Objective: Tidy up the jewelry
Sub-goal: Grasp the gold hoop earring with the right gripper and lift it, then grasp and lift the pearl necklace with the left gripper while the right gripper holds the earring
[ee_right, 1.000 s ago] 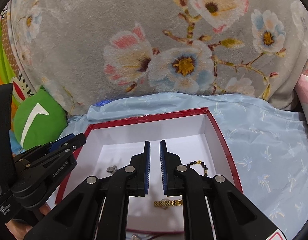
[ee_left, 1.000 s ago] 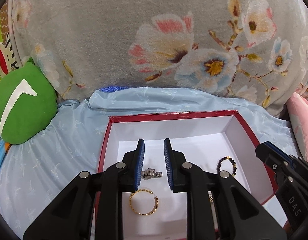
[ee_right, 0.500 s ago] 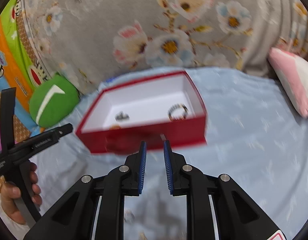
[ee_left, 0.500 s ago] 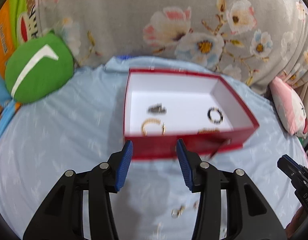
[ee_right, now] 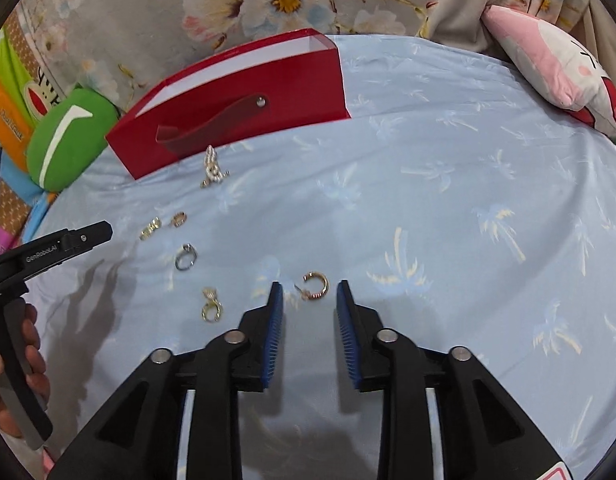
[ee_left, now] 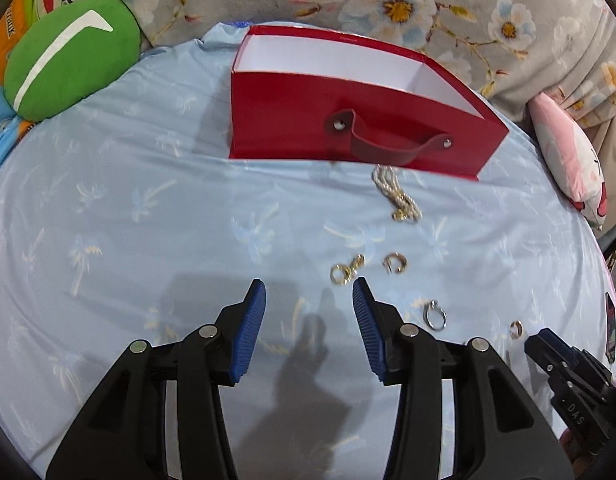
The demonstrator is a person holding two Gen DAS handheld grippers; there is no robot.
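Now the left gripper is open wide and holds nothing. Gold rings lie just past its tips. The right gripper is open too, with a gold hoop earring between its tips. Far off, the red box sits on the blue sheet.

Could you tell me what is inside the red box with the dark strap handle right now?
Only the white inner walls of the red cardboard box show. Its tall front wall hides the floor from both wrist views, so any contents cannot be seen.
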